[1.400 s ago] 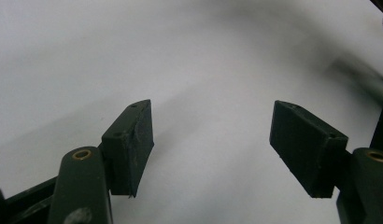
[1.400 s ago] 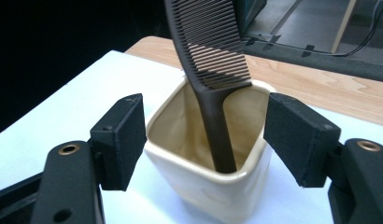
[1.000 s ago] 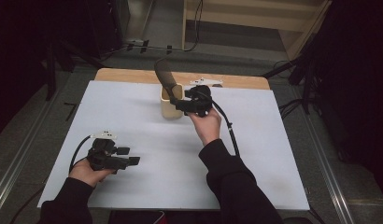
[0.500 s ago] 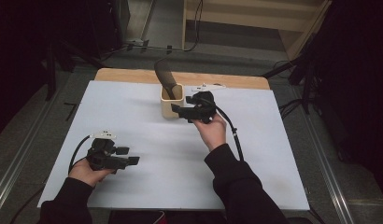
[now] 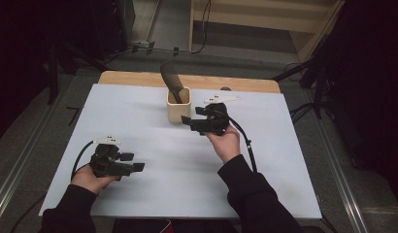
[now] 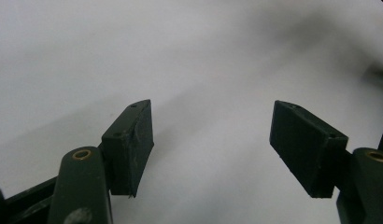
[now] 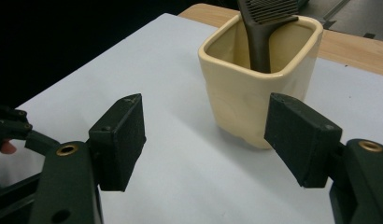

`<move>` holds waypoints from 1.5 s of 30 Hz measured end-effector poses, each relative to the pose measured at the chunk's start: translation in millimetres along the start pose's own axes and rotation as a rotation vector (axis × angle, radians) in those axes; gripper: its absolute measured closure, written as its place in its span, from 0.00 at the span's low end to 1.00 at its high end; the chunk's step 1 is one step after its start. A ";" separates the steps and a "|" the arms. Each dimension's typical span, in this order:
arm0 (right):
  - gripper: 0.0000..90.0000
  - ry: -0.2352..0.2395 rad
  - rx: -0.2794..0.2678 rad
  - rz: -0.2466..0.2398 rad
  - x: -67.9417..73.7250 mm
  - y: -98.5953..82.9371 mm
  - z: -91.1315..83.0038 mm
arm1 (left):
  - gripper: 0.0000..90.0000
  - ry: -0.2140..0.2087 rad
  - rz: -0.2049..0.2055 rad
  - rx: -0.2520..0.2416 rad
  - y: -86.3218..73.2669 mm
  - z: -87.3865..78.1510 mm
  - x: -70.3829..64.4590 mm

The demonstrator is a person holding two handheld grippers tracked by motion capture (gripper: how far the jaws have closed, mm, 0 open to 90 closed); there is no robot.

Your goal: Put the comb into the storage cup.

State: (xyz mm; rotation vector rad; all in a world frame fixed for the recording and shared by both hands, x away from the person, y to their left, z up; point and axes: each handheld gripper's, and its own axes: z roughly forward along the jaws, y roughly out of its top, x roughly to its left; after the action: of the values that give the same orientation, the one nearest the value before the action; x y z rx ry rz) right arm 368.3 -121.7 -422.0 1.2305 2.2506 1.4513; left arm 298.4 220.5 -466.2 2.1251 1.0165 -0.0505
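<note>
Two grippers are in your hands, and both stand with their jaws spread wide and nothing between them. Your right gripper (image 5: 186,121) sits just beside the cream cup (image 5: 178,104), at about the cup's 5 o'clock in the high view, with its tips aimed toward the cup's lower wall but not touching it. In the right gripper view the cup (image 7: 257,79) stands ahead of the jaws, toward 1 o'clock, its near wall partly behind the right-hand pad (image 7: 299,137); the left-hand pad (image 7: 119,140) hangs over bare white sheet. The cup stands upright on the white sheet (image 5: 153,194), near the far edge of the table at 12 o'clock from you.

A dark comb (image 5: 171,80) stands in the cup, handle down and toothed end up, leaning toward 11 o'clock. In the right gripper view its teeth (image 7: 269,9) show at the top edge, and its handle drops inside the cup against the far wall.

Your left gripper (image 5: 136,167) rests well apart from the cup, at 7 o'clock on the sheet, held low in your left hand (image 5: 90,179) with its tips pointing toward 3 o'clock. In the left gripper view its pads (image 6: 131,140) hover over plain white sheet. Your right hand (image 5: 226,143) holds its gripper from the 5 o'clock side.
</note>
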 end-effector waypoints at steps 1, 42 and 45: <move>0.30 0.001 0.000 -0.001 -0.3 -1.2 -1.1 | 0.34 0.001 0.000 0.000 -0.1 0.0 0.0; 0.29 0.040 0.057 -0.054 -8.1 -53.4 -48.0 | 0.34 0.000 0.005 0.008 1.1 1.5 -0.1; 0.28 0.029 0.062 -0.056 -6.5 -56.3 -50.3 | 0.34 0.000 0.006 0.008 1.2 1.5 0.0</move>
State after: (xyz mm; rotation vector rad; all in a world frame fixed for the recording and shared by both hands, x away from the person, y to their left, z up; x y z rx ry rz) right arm 314.4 -169.6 -445.0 1.1610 2.3465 1.3986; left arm 299.6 219.1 -466.5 2.1351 1.0110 -0.0516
